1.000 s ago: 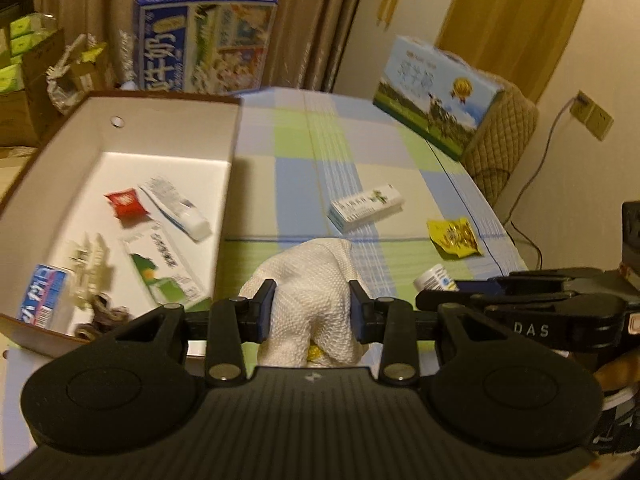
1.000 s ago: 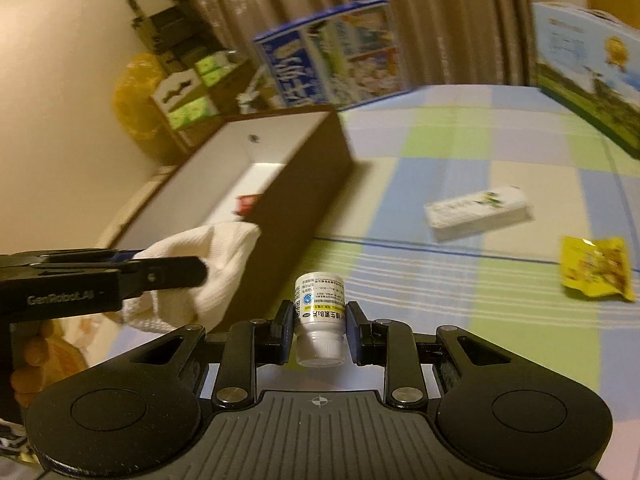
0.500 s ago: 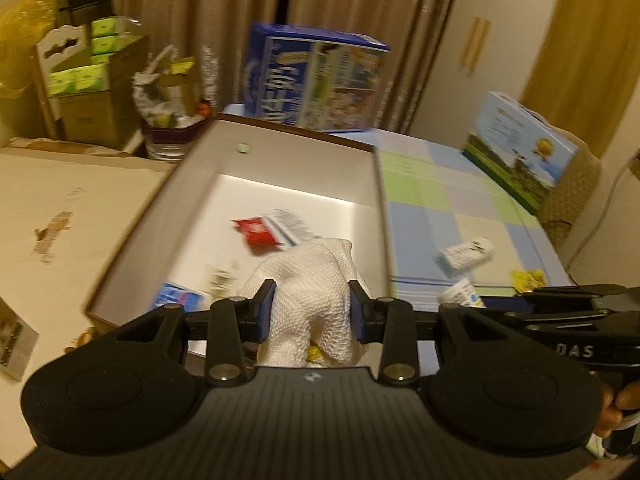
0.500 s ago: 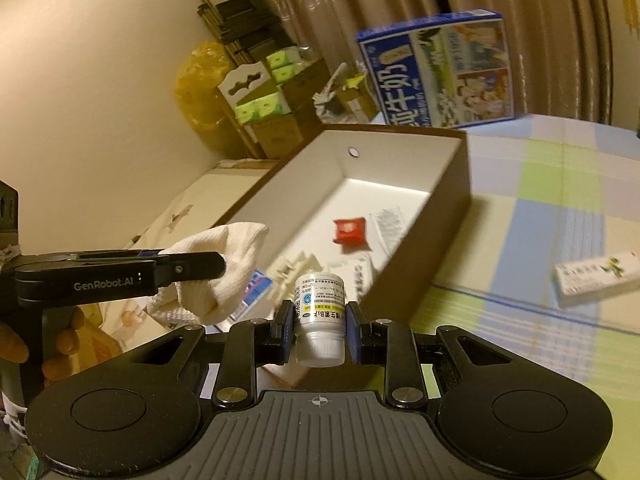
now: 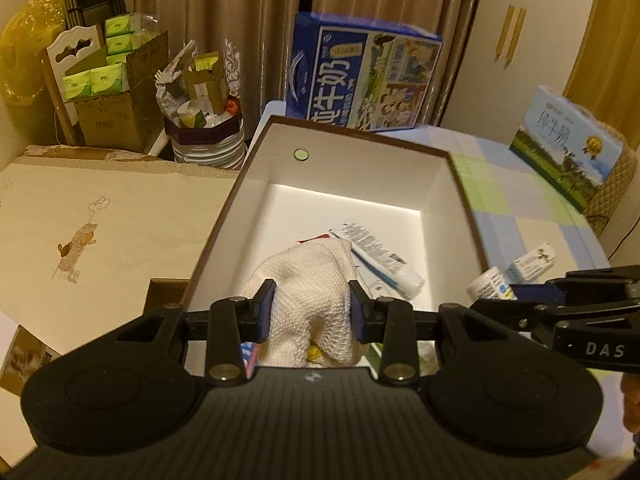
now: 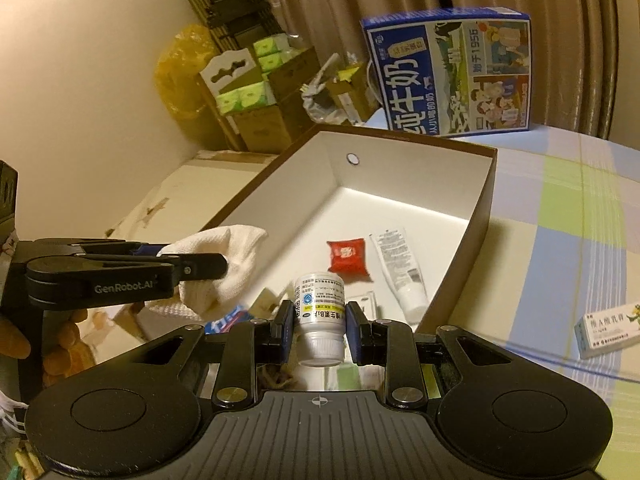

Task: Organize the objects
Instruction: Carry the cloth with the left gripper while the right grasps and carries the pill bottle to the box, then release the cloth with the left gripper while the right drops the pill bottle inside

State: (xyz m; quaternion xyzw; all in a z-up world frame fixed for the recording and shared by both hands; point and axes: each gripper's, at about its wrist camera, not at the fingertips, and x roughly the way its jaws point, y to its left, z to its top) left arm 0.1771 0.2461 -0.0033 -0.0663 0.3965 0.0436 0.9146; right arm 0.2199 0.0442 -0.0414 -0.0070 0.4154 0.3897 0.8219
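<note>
Fingers: left gripper [image 5: 311, 312] clamps bunched white waffle-knit cloth [image 5: 308, 280]; right gripper [image 6: 319, 332] clamps white pill bottle [image 6: 320, 312].

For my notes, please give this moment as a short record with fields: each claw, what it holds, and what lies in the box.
left claw: shut on white cloth, over the box
right claw: shut on pill bottle, cap toward camera
box: open, white inside
in box: red packet, tube
on table outside: small carton
</note>
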